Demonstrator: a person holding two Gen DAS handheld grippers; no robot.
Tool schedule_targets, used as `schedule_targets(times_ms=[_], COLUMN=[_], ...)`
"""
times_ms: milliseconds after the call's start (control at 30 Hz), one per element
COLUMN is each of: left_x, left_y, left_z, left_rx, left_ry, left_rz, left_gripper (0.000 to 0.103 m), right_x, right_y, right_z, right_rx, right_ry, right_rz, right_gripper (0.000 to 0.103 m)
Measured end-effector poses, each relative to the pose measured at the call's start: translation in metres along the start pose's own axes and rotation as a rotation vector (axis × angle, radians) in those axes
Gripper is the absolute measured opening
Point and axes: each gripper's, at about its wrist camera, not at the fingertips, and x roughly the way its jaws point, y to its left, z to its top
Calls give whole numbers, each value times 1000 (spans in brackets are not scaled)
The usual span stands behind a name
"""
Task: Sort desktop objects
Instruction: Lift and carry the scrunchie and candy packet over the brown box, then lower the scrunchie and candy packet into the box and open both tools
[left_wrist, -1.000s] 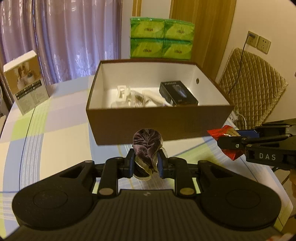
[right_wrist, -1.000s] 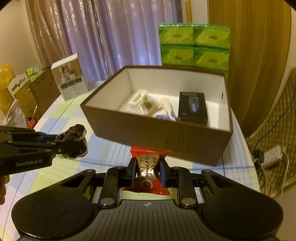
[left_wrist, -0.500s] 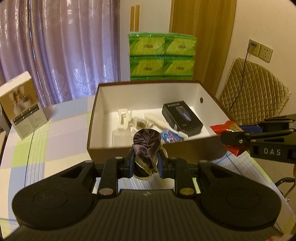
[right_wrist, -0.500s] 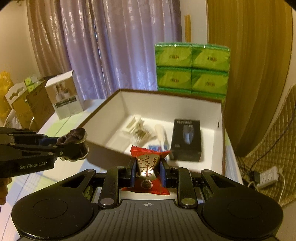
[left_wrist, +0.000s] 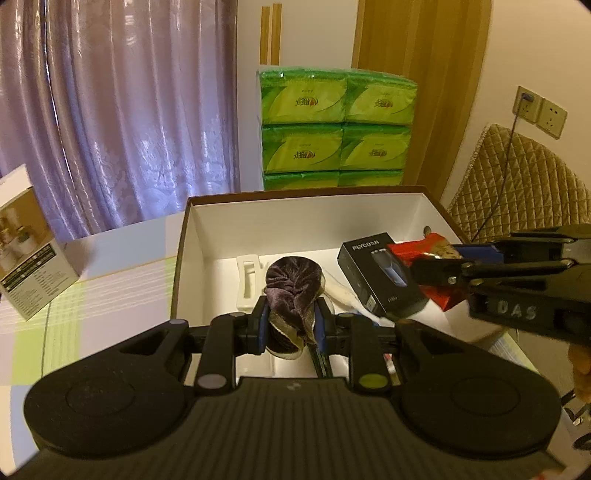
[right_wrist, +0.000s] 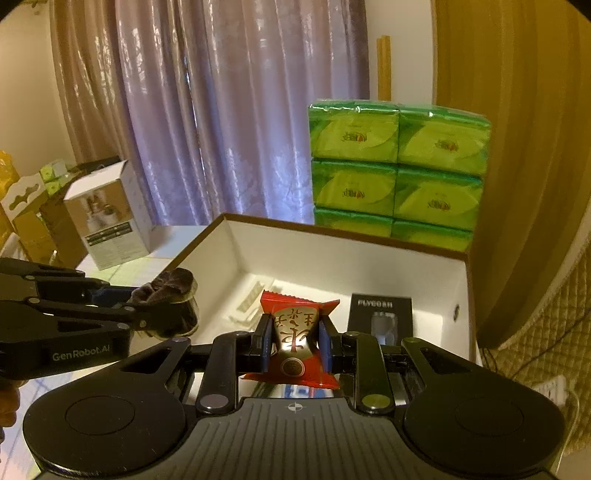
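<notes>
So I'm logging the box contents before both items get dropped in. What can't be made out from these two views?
- Left wrist view: the near box floor is hidden by the left gripper and its dark velvet piece.
- Same view: the red packet in the right gripper covers part of the black carton.
- Right wrist view: something blue under the packet is mostly hidden.
- White items: too small to identify.

A crushed-velvet scrunchie (left_wrist: 291, 284), a glossy foil red sachet (right_wrist: 295, 332) and matt cardboard box (left_wrist: 207, 236) are seen.
</notes>
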Motion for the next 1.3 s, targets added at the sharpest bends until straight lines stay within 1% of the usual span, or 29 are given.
schedule_targets(times_ms=[167, 300, 433, 600, 800, 933, 1000, 1033, 1167, 1233, 1300], left_x=[32, 59, 80, 99, 119, 127, 128, 128, 128, 128, 129], left_y=[6, 13, 18, 23, 26, 31, 32, 32, 33, 31, 31], left_z=[16, 25, 32, 38, 40, 40, 39, 39, 40, 40, 42], left_rx=[1, -4, -6, -17, -12, -40, -33, -27, -20, -14, -14], left_ry=[28, 60, 75, 88, 112, 121, 115, 113, 107, 102, 100], left_rz=[11, 21, 33, 41, 51, 42, 45, 50, 54, 56, 57], left_gripper=[20, 20, 20, 20, 22, 29, 38, 40, 55, 56, 60], right_x=[33, 58, 79, 101, 120, 125, 126, 126, 129, 129, 129], right_y=[-6, -12, -18, -29, -34, -36, -37, -37, -37, -35, -34], right_z=[11, 16, 18, 20, 19, 18, 17, 16, 17, 17, 17], right_rx=[-5, 12, 17, 51, 58, 67, 70, 70, 74, 73, 72], right_ry=[23, 50, 73, 101, 126, 131, 134, 135, 139, 140, 138], right_rz=[-5, -2, -11, -10, -13, -13, -8, -7, -5, 0, 3], right_gripper=[23, 23, 23, 23, 23, 23, 23, 23, 23, 23, 23])
